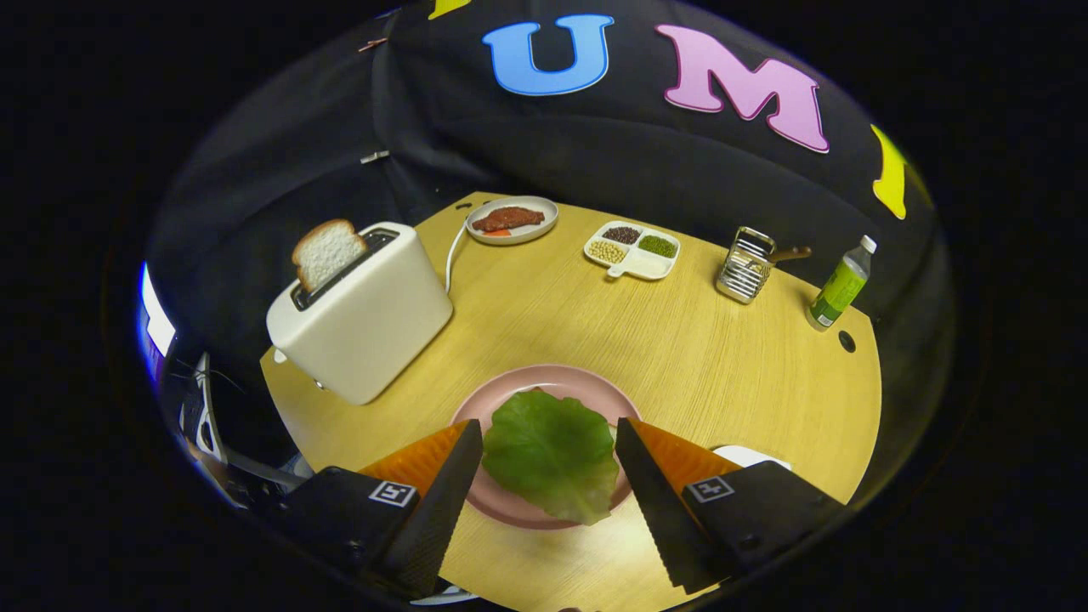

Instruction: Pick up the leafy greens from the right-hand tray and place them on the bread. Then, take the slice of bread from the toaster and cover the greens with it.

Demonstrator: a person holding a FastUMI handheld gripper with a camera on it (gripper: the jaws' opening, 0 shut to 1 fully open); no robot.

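Note:
A green lettuce leaf (551, 450) lies flat on the pink plate (561, 380), covering whatever is under it. My gripper (548, 433) hovers over the plate, open, its two fingers standing wide on either side of the leaf without pressing it. Beyond the fingers to the left stands a white toaster (361, 310) with a slice of bread (327, 251) sticking up out of its slot.
At the back of the round wooden table (705, 357) sit a plate with meat (512, 219), a divided dish of beans (633, 248), a metal grater (745, 264) and a green bottle (840, 285). A white tray edge (748, 455) shows by the right finger.

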